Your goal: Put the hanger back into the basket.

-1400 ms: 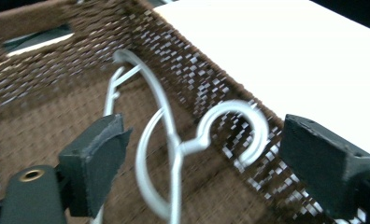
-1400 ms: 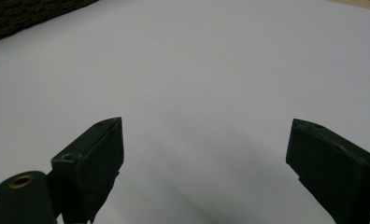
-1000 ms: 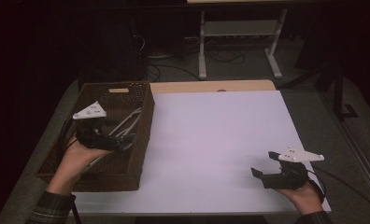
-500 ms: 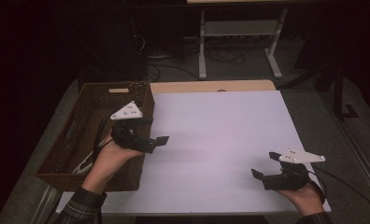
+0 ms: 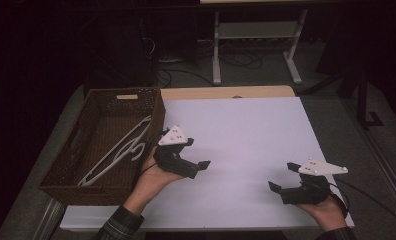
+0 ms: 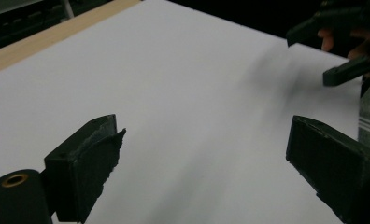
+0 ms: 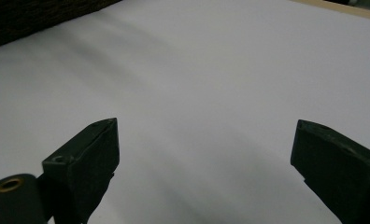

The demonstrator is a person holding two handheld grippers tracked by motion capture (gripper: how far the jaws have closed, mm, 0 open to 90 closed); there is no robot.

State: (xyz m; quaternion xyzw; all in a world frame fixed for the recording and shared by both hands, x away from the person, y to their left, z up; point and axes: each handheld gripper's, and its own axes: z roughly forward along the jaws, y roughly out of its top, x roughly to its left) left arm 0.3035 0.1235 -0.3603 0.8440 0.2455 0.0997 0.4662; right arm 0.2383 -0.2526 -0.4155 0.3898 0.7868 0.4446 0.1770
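A white plastic hanger (image 5: 118,150) lies inside the dark wicker basket (image 5: 66,170) at the table's left. My left gripper (image 5: 196,152) hovers over the white sheet (image 5: 246,135) just right of the basket, open, with nothing between its jaws. In the left gripper view, the left gripper (image 6: 211,163) has its jaws wide apart over bare white sheet (image 6: 174,84), and the right gripper (image 6: 346,51) shows at the top right. My right gripper (image 5: 282,176) rests near the front right of the sheet, open and empty. The right gripper (image 7: 206,172) looks across the sheet toward the basket (image 7: 38,16).
The white sheet covers most of the wooden table (image 5: 221,92). Beyond the table's far edge stand a metal frame (image 5: 256,35) and cables on the floor. The surroundings are dark.
My left gripper has come out of the basket and moved right onto the white sheet, leaving the hanger lying in the basket. The right gripper has stayed put.
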